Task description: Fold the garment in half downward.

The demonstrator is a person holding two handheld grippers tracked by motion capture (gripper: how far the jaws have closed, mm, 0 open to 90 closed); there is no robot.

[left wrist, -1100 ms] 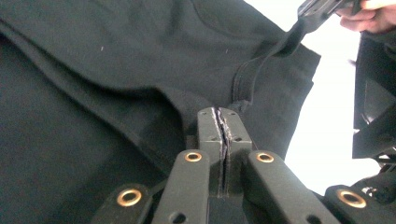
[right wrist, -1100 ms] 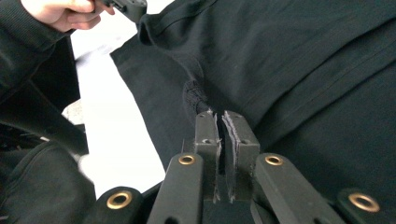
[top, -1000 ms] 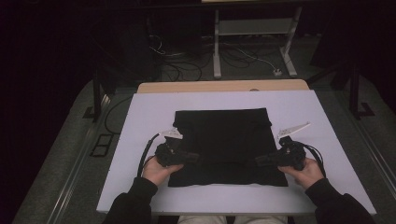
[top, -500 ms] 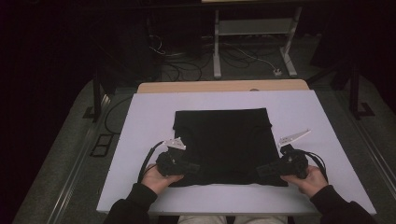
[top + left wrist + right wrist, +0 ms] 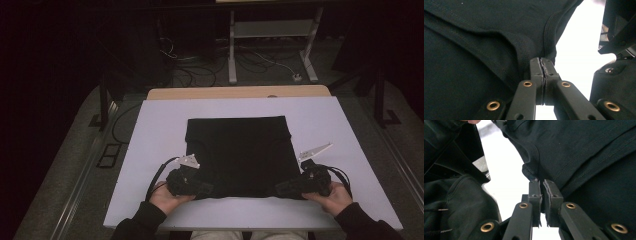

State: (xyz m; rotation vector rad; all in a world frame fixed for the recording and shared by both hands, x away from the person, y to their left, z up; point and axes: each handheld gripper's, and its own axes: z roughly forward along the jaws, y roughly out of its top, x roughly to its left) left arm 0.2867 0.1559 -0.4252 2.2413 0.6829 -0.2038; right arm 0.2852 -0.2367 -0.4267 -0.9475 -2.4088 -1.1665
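Garment: black knitted cotton garment, folded into a flat rectangle, is lying in the middle of the white tabletop, its near hem running parallel to the near edge.
Left tool: left tool is sitting at the garment's near left corner, jaws clenched on the cloth; in the left gripper view the left tool is pinching a ribbed seam edge between pads pressed flat together.
Right tool: right tool is sitting at the near right corner, likewise clamped; in the right gripper view the right tool is biting a small bunched corner of fabric, a thin slit showing between the pads.
Hands: both hands are resting low on the tabletop close to the near edge, tips pointing inward toward each other.
Key relation: the garment is stretching away from both tools toward the far edge, with its near hem spanning the line between them, so each hand is equally near its own corner.
Judgement: the next move is probably lifting the near hem and carrying it toward the far edge to fold; both corners need rising together, or the hem is going to skew.
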